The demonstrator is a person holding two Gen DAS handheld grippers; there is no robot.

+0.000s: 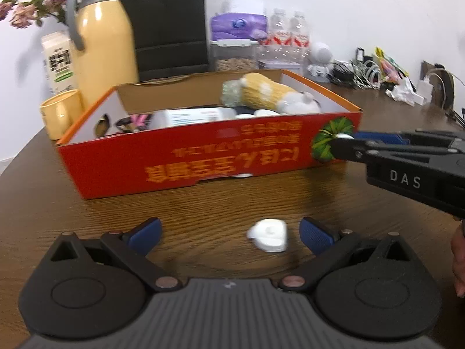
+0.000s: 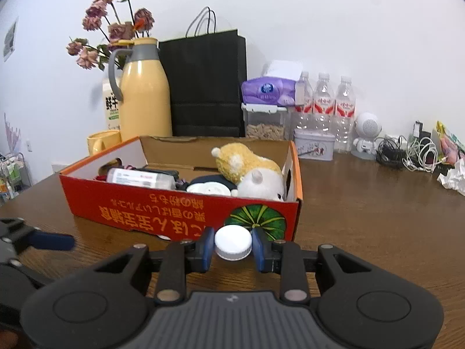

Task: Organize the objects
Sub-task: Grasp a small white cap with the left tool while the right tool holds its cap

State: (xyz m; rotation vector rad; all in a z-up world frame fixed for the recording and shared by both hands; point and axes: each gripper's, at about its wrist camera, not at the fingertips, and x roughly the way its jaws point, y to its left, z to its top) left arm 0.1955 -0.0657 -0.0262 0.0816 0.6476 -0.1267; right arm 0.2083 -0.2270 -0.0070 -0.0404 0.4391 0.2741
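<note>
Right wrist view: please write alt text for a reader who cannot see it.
The right gripper is shut on a white cap just in front of a red cardboard box on a wooden table. The box holds a plush toy and other items.

Left wrist view is motion-blurred: print on the red cardboard box (image 1: 186,157) unreadable, small white rounded object (image 1: 268,235) on the brown wooden bench (image 1: 261,197) unidentifiable. Box wall hides the lower half of the yellow-white plush toy (image 2: 250,168); tangled cables (image 2: 407,154) too small to sort.
</note>
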